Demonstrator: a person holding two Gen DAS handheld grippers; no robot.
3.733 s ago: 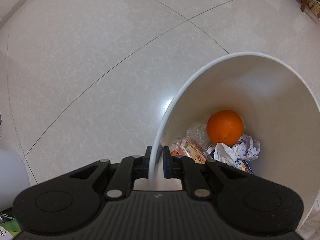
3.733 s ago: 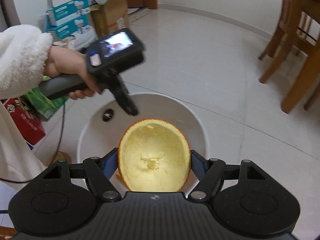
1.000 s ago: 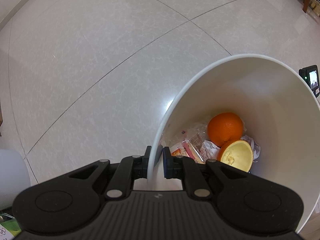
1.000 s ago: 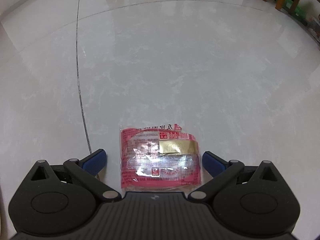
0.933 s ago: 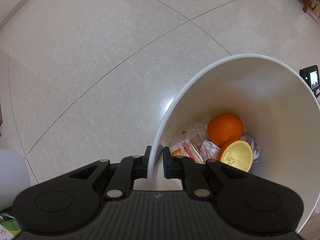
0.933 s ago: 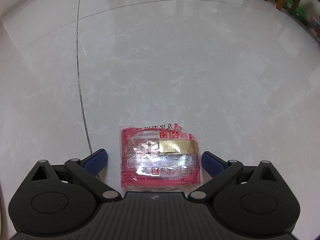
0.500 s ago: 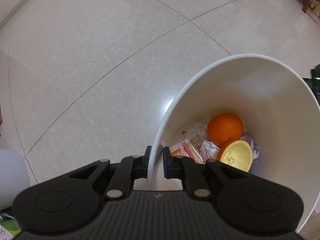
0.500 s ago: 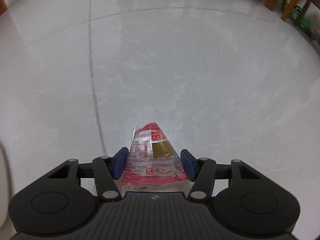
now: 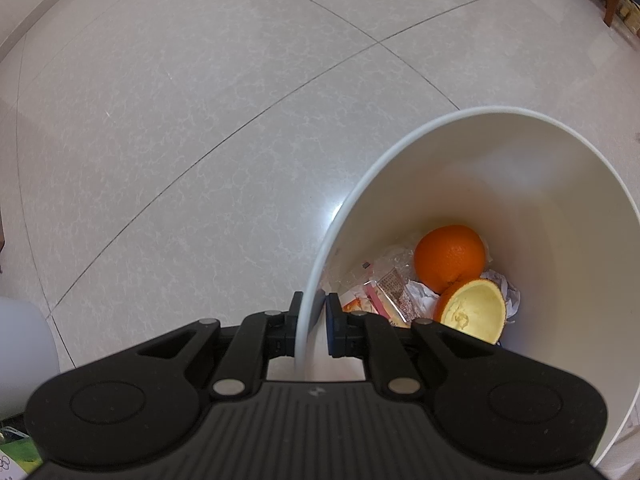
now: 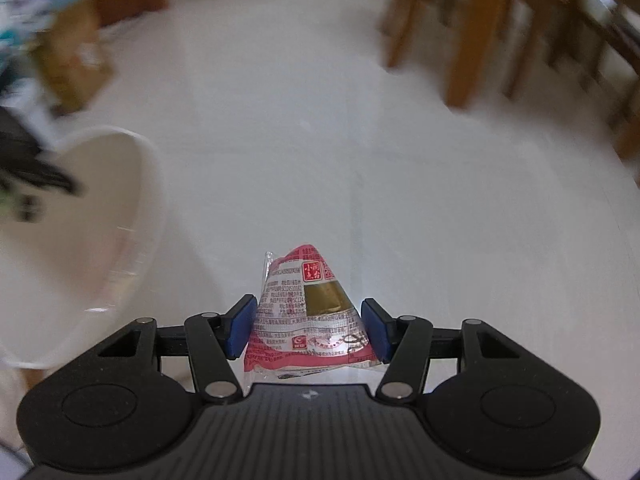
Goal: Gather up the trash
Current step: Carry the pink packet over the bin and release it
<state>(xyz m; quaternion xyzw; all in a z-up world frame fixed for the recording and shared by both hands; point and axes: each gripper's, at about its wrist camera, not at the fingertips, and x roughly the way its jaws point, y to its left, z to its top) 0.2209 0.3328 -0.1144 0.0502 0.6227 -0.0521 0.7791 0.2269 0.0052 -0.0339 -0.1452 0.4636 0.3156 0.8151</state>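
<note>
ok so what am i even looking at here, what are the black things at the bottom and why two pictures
Each picture comes from a camera mounted on a hand-held gripper, looking along its two fingers; a person carries one in each hand. The left gripper is shut on the rim of a white bin, which holds an orange, a hollowed orange half and wrappers. The right gripper has just closed on a red snack wrapper. Its view is blurred, with the bin at its left and chair legs on the tiled floor.

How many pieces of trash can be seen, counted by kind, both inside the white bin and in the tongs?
Whole orange: 1
Orange peel half: 1
Snack wrappers: 2, one in the white bin, one red in the right tongs
Crumpled paper: 1
Clear plastic: 1
Total: 6
</note>
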